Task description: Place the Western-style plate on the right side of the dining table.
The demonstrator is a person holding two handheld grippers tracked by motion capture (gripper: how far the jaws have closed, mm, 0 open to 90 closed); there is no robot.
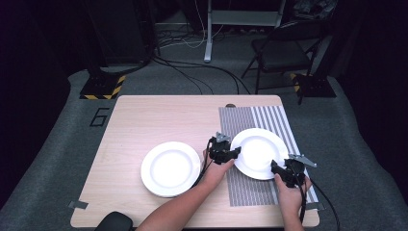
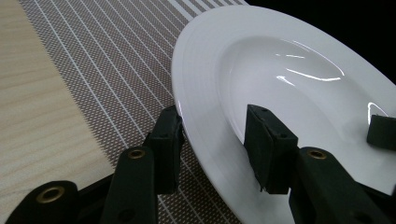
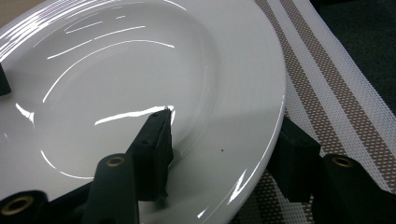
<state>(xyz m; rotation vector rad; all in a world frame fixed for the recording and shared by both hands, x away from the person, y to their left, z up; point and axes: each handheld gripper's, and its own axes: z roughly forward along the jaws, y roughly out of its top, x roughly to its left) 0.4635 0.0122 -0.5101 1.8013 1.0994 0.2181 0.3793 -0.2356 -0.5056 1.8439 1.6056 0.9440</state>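
**Mia:** What is happening in the high view?

**Tom:** Two white plates are sitting on the table point(image 1: 144, 120). The other plate point(image 1: 171, 168) is lying on the bare wood at the left, and nobody is touching it. The plate on the mat point(image 1: 260, 154) is lying on the striped mat point(image 1: 240, 120) at the right. The left tongs point(image 1: 233, 153) are reaching for its left edge. The right tongs point(image 1: 275, 167) are reaching for its near right edge.

**Mia:** And what are the left tongs doing in the left gripper view?

**Tom:** The left tongs point(image 2: 217, 135) are standing about half open. The rim of the plate on the mat point(image 2: 280, 70) is sitting between the jaws. One jaw is waiting outside the rim over the striped mat point(image 2: 116, 70), and the other is sitting over the inside. I think they are not pinching yet.

**Mia:** And in the right gripper view?

**Tom:** It is the same there. The right tongs point(image 3: 224, 144) are half open too. One jaw is hanging over the plate on the mat point(image 3: 140, 70), and the other is poking under its rim by the striped mat point(image 3: 327, 84).

**Mia:** So how much is done?

**Tom:** I think both tongs are getting ready for a grab. The reaching is done. The squeezing, the lifting and the carrying are still waiting
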